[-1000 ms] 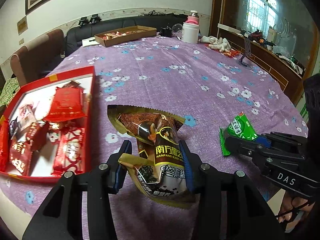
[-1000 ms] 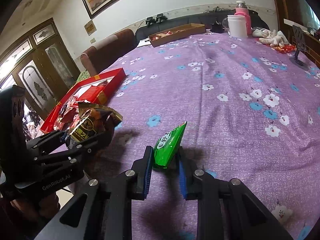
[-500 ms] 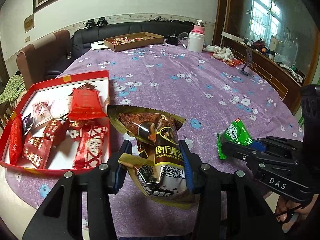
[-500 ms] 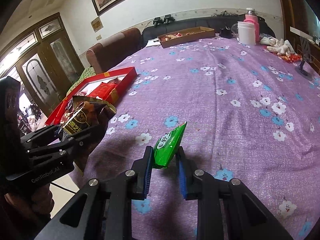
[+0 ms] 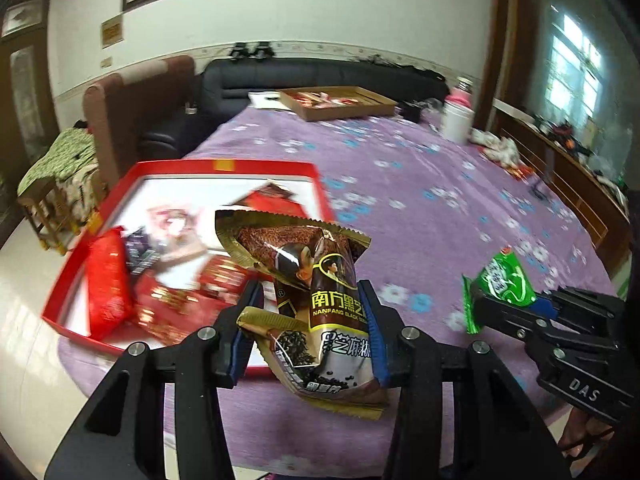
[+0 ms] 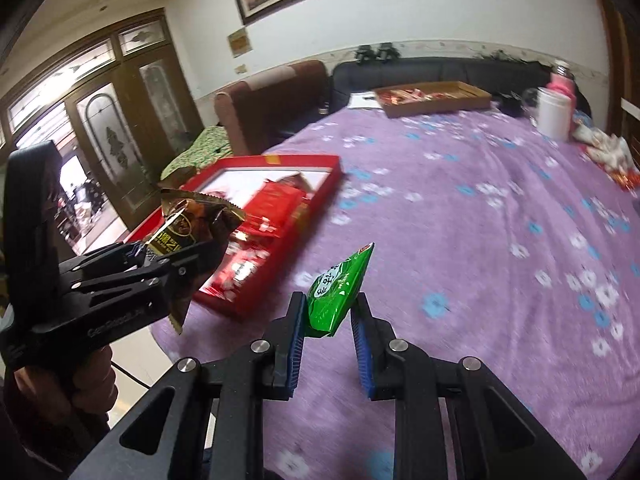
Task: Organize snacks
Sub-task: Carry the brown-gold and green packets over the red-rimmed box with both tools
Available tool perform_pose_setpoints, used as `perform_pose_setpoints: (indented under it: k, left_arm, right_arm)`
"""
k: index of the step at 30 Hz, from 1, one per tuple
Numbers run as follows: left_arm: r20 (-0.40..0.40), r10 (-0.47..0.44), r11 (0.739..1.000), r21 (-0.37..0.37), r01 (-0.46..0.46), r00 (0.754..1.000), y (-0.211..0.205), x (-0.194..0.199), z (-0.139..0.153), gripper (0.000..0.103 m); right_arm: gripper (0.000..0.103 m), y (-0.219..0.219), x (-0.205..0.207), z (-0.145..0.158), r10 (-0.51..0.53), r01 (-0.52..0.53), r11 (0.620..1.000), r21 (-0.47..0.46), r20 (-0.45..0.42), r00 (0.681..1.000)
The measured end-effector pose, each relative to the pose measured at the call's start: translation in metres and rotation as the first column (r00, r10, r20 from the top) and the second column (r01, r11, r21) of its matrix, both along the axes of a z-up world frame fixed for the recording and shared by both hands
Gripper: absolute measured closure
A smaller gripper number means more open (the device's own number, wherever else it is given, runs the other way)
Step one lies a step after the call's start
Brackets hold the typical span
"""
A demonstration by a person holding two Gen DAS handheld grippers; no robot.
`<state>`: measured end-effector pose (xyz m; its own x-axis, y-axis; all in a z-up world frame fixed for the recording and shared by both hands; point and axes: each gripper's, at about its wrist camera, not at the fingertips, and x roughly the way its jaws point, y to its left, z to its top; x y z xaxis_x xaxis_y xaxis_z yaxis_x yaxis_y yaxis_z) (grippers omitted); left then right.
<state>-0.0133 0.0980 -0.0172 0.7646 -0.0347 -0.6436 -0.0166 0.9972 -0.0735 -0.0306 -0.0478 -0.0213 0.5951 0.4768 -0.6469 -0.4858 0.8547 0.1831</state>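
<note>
My left gripper [image 5: 310, 320] is shut on a brown and gold sesame snack packet [image 5: 316, 292], held in the air above the table's near edge, just right of the red tray [image 5: 228, 166]. The tray holds several red snack packets [image 5: 108, 284]. My right gripper [image 6: 328, 320] is shut on a small green snack packet [image 6: 338, 288], also lifted off the table. In the right wrist view the left gripper [image 6: 160, 264] with the brown packet [image 6: 192, 220] hangs over the red tray [image 6: 280, 159]. In the left wrist view the right gripper [image 5: 492, 304] holds the green packet [image 5: 504, 280] at the right.
The purple flowered tablecloth [image 6: 480, 220] covers the round table. A brown cardboard tray [image 5: 340, 102] of snacks sits at the far edge, with a white jar [image 5: 456, 120] and pink bottle beside it. A brown armchair [image 5: 132, 116] and black sofa stand behind.
Both grippers have risen and swung left with their packets. The red tray now lies closer under the left gripper. Both views are tilted higher, showing more of the room.
</note>
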Motion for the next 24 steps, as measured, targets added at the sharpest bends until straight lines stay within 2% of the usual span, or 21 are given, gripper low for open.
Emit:
perform_pose_setpoints:
  k: [11,24]
  left_arm:
    - [0.007,0.198,0.98,0.005,-0.198,0.98,0.087,0.023,0.003,0.057]
    - [-0.027,0.218,0.975,0.044,-0.217,0.976,0.101,0.058,-0.004,0.057]
  right_arm:
    - [0.08,0.064,0.037,0.007,0.096,-0.096,0.995,-0.017,0.019,0.995]
    - [0.08,0.144,0.085,0.008,0.215,-0.215,0.977,-0.001,0.03,0.976]
